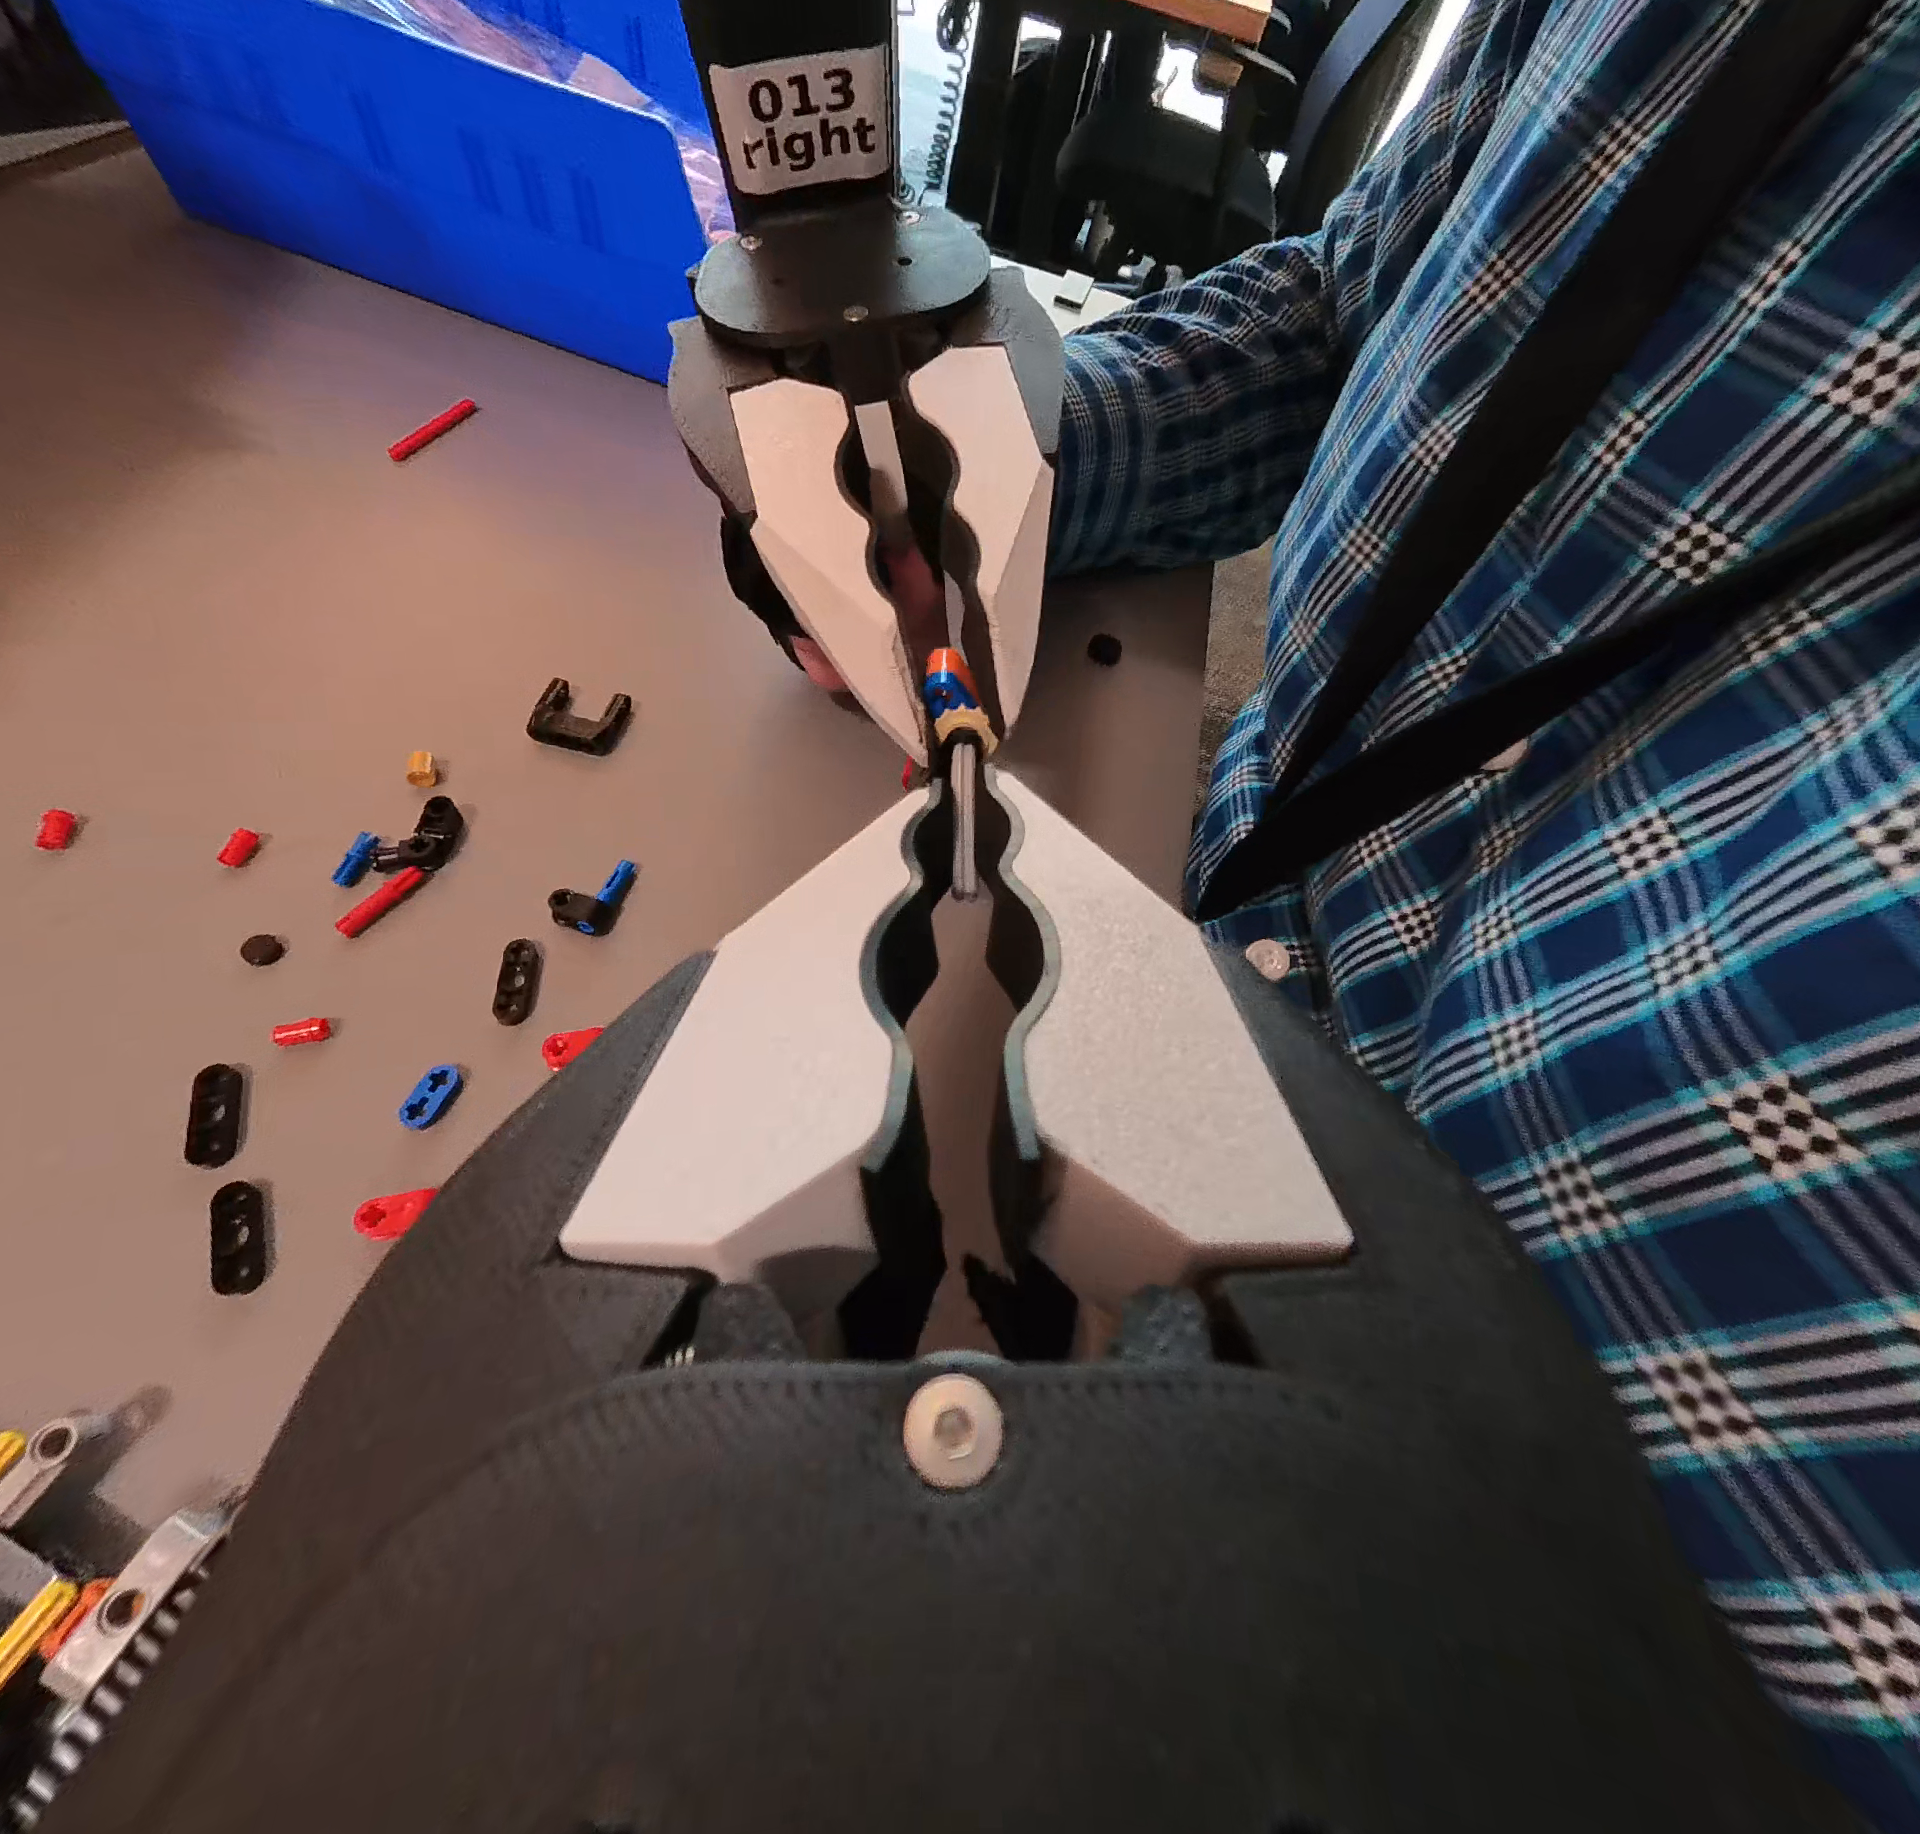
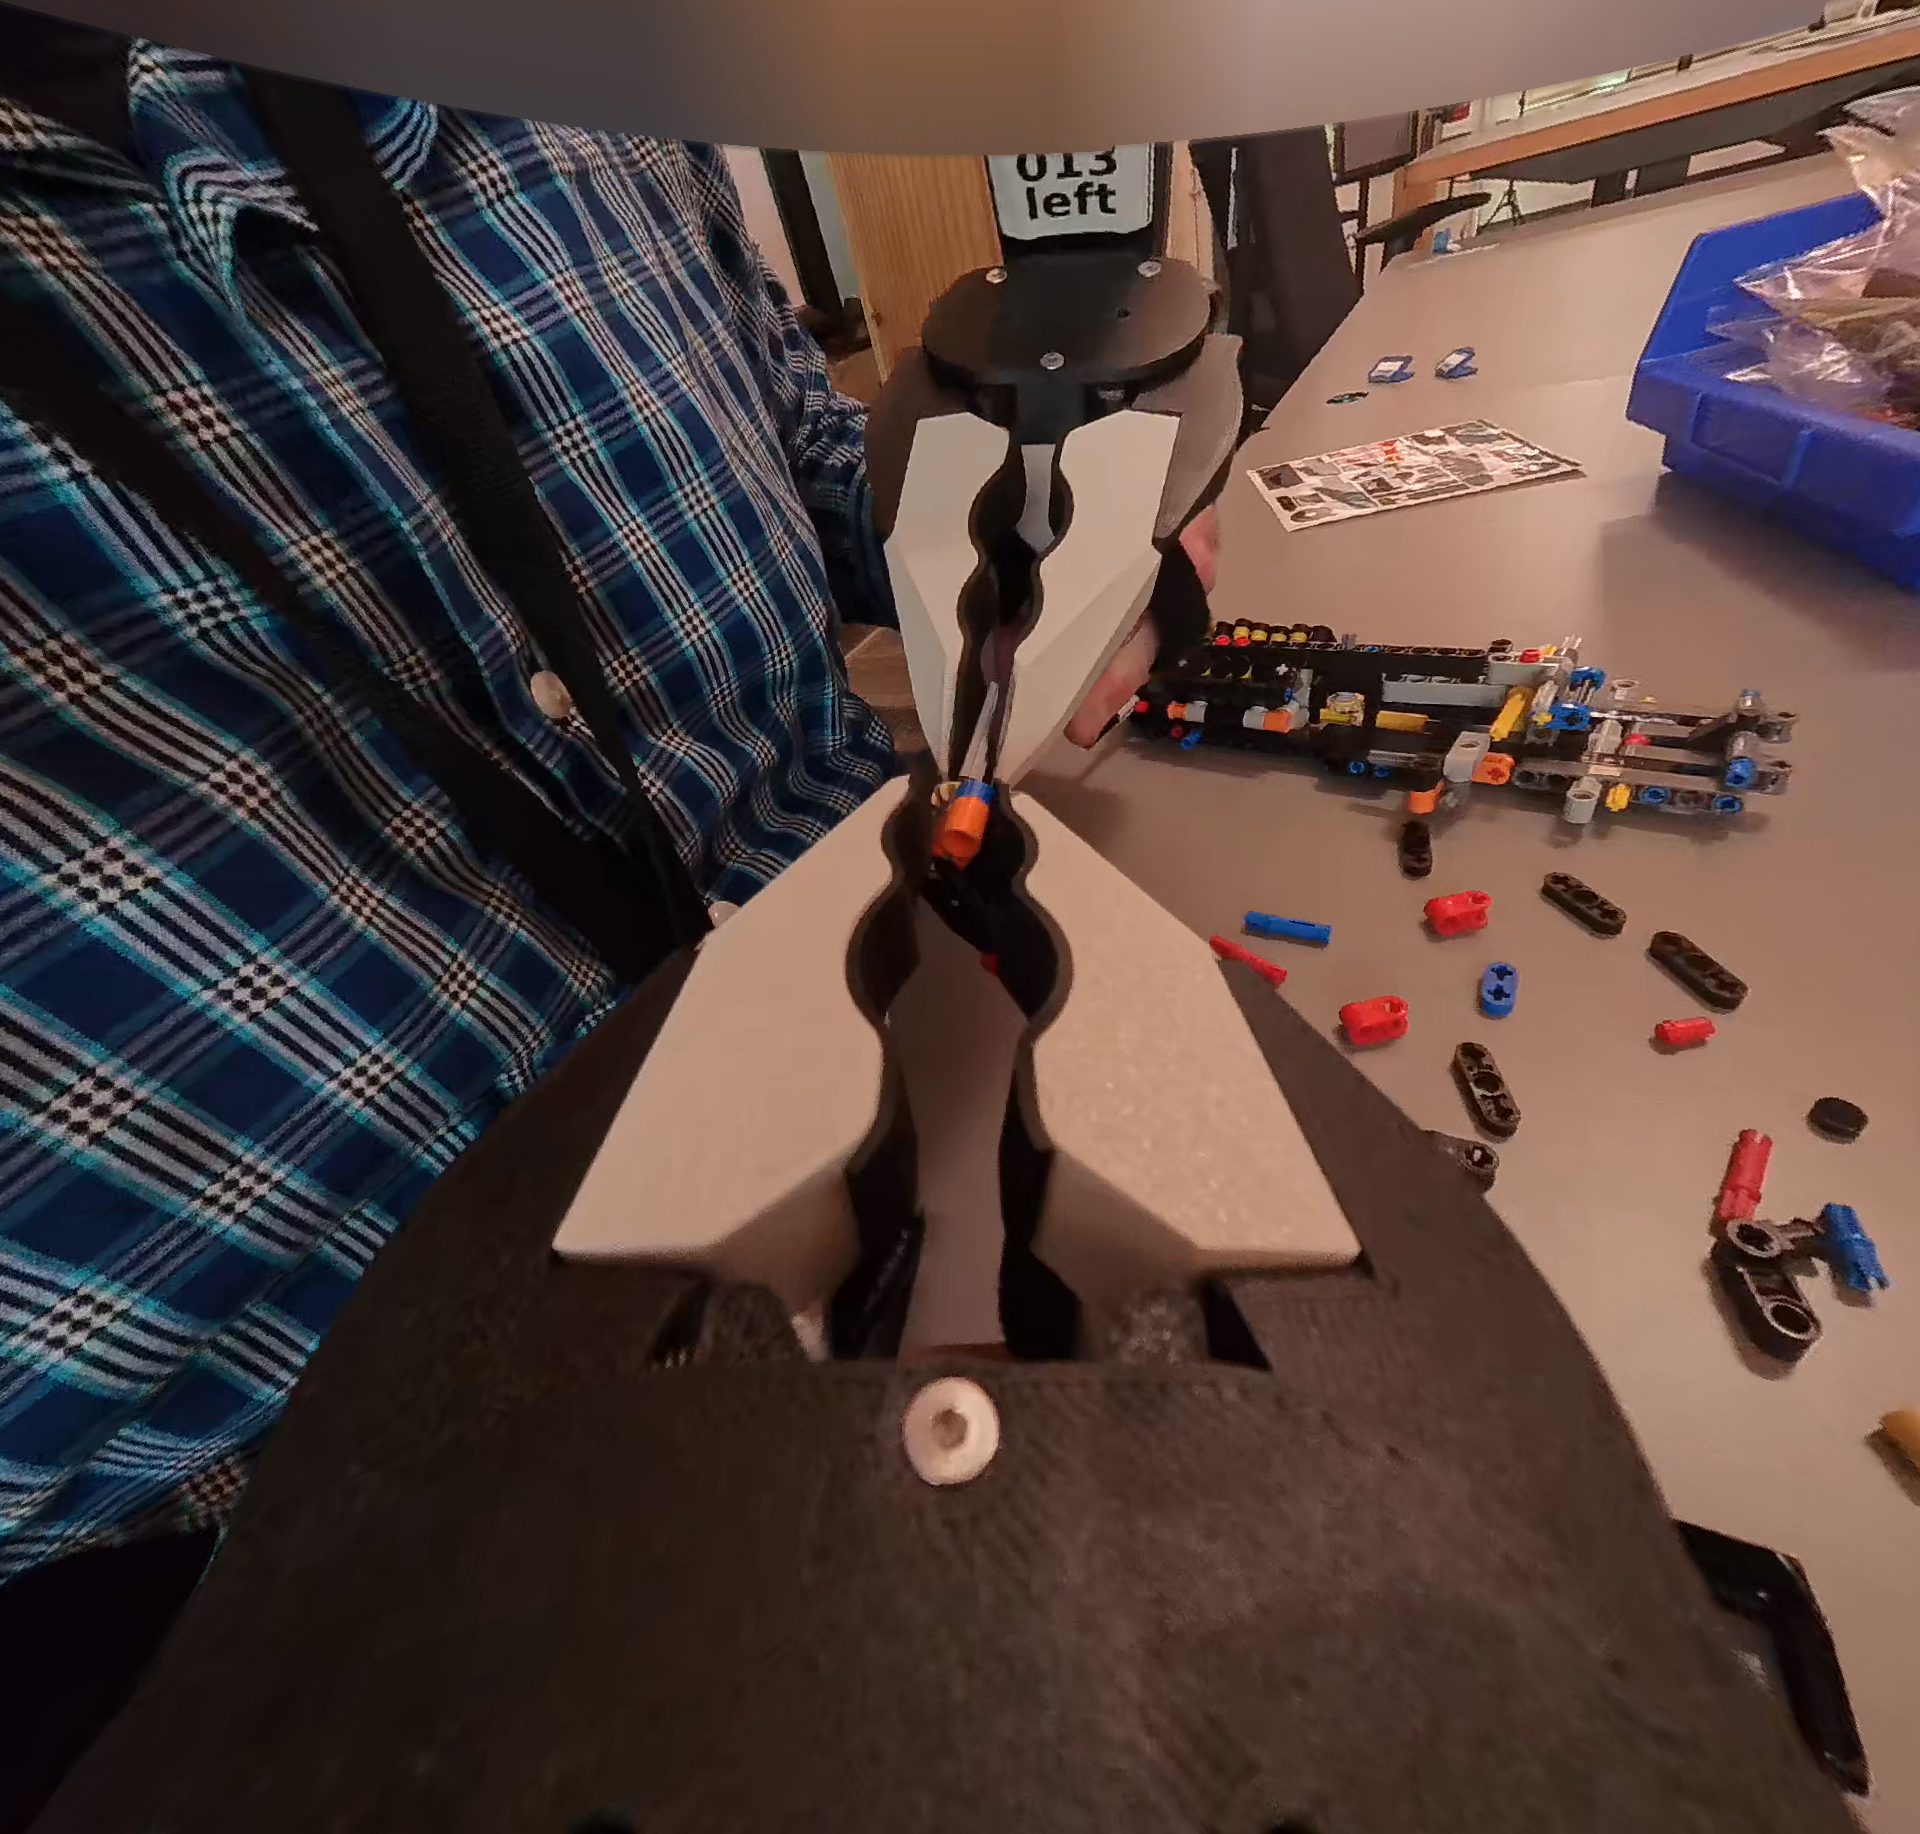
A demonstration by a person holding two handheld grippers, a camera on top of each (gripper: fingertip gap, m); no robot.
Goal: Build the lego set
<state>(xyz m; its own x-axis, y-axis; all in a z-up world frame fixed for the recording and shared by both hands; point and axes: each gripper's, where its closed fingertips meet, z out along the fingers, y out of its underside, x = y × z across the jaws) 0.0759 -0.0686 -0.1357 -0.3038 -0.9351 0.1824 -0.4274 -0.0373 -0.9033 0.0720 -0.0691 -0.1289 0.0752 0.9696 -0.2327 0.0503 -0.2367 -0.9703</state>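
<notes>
Left wrist view: left gripper (image 1: 961,828) clamped on grey axle (image 1: 964,828), tip to tip with right gripper (image 1: 961,735), which pinches the orange-blue-yellow bushings (image 1: 948,693) on the axle's far end, above the table (image 1: 260,558). Right wrist view: partly built lego chassis (image 2: 1455,719) lies farther right, loose pieces (image 2: 1496,989) nearer, blue bin (image 2: 1787,413) beyond.

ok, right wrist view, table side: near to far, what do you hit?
Black beam with blue pin → black round tile → blue two-hole connector → half-built chassis → sticker sheet → blue bin.
</notes>
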